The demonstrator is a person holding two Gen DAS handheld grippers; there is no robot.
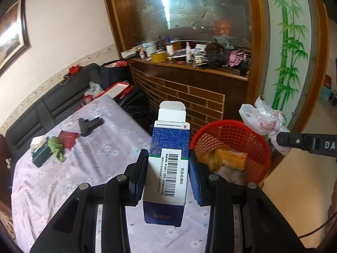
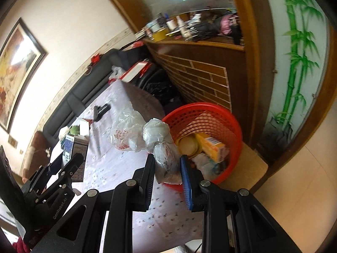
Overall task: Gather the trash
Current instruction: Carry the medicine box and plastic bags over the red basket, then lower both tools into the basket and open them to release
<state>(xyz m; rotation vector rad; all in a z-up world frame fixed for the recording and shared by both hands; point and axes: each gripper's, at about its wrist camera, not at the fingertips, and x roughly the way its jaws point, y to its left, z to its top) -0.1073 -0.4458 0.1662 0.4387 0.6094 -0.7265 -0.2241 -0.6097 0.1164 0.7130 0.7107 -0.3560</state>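
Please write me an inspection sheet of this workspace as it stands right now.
Surface: table under a floral cloth.
Job's things: red basket beside the table, already holding a yellow box.
Clutter: green rag, red pouch, black tool on the cloth.
Grippers: left gripper clamps a blue-white carton; right gripper clamps a knotted plastic bag.
Cables: nothing seen.
Surroundings: dark sofa, crowded wooden counter, bamboo panel.
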